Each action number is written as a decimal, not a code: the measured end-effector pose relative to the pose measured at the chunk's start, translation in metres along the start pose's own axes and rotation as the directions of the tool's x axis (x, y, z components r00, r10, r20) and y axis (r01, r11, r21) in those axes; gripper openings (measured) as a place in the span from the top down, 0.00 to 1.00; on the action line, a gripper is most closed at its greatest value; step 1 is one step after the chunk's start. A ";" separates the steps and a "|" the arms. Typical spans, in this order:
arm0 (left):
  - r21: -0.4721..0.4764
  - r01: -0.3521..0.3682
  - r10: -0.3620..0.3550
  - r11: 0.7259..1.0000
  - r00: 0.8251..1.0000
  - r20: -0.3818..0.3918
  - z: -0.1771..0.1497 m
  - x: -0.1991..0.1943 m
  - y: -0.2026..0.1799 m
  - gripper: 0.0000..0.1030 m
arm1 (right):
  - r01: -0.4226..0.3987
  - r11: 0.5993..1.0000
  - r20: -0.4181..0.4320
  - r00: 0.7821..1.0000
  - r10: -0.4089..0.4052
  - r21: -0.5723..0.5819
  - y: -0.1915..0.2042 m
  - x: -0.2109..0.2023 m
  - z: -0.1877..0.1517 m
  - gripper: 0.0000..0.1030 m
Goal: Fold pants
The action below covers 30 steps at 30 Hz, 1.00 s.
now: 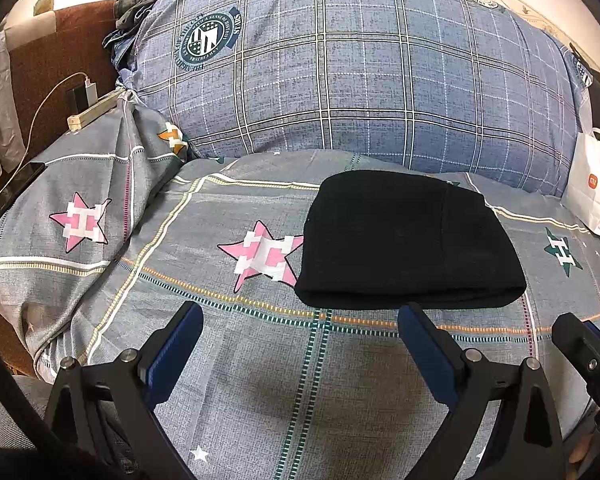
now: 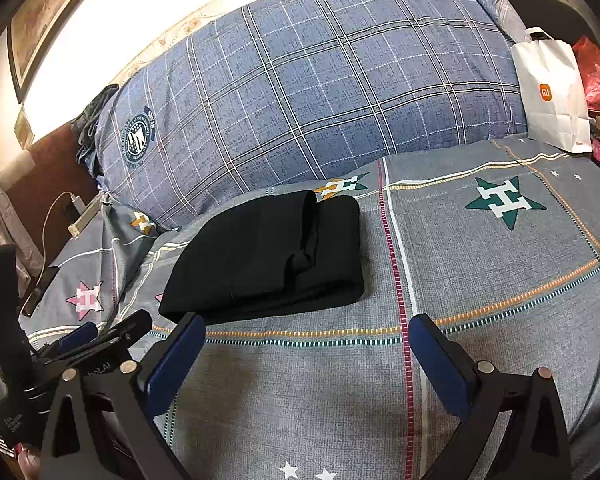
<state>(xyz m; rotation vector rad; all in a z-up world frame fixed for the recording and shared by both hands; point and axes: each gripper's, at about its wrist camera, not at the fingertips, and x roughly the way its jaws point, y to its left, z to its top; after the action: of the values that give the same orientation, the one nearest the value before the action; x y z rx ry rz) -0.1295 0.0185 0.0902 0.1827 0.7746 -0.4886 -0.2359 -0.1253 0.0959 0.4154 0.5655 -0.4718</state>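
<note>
Left claw (image 1: 300, 316) gaping, right claw (image 2: 306, 326) gaping, folded pants (image 1: 408, 240) just ahead

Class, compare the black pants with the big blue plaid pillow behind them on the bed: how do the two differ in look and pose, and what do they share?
The black pants are plain and dark; the blue plaid pillow is checked and carries round crests. The pants lie folded into a low, flat bundle; the pillow is plump and rises high behind them. Both are soft fabric resting on the grey star-print bedsheet, and neither open gripper touches them.
</note>
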 end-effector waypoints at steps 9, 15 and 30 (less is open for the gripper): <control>0.010 0.011 -0.011 1.000 1.000 -0.003 0.002 0.002 0.004 0.05 | 0.000 1.000 -0.002 1.000 0.000 -0.001 0.000 0.000 0.001 0.01; 0.010 0.012 -0.012 1.000 1.000 -0.005 0.002 0.002 0.005 0.05 | 0.000 1.000 -0.001 1.000 0.000 -0.001 0.000 0.000 0.001 0.01; 0.016 0.022 -0.022 1.000 1.000 -0.005 0.003 0.003 0.008 0.05 | -0.001 1.000 -0.003 1.000 0.001 0.000 -0.001 0.000 0.000 0.01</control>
<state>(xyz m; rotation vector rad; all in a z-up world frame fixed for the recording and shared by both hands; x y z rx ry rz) -0.1221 0.0231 0.0898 0.1904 0.7788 -0.5156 -0.2366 -0.1257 0.0957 0.4160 0.5681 -0.4703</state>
